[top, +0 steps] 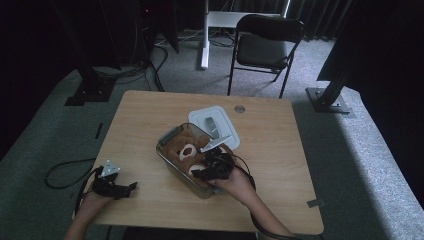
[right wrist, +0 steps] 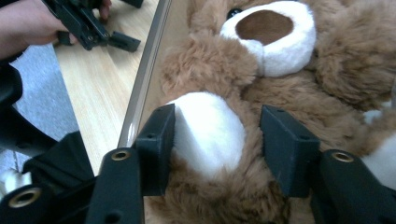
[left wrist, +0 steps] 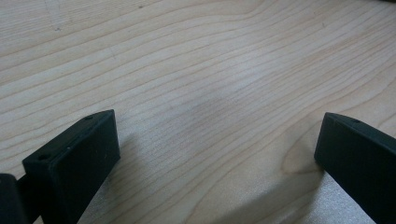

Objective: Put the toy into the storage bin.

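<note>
A brown teddy bear with a white muzzle lies in a clear plastic box in the middle of the table. My right gripper reaches into the box from the near side. In the right gripper view its jaws stand on either side of the bear's white-soled paw, pressed into the fur. The bear's muzzle lies just beyond. My left gripper rests on the table at the near left, open, with bare wood between its jaws.
The box's white lid lies flat behind the box, touching its far side. The wooden table has bare surface left and right of the box. A black folding chair stands on the carpet beyond the table.
</note>
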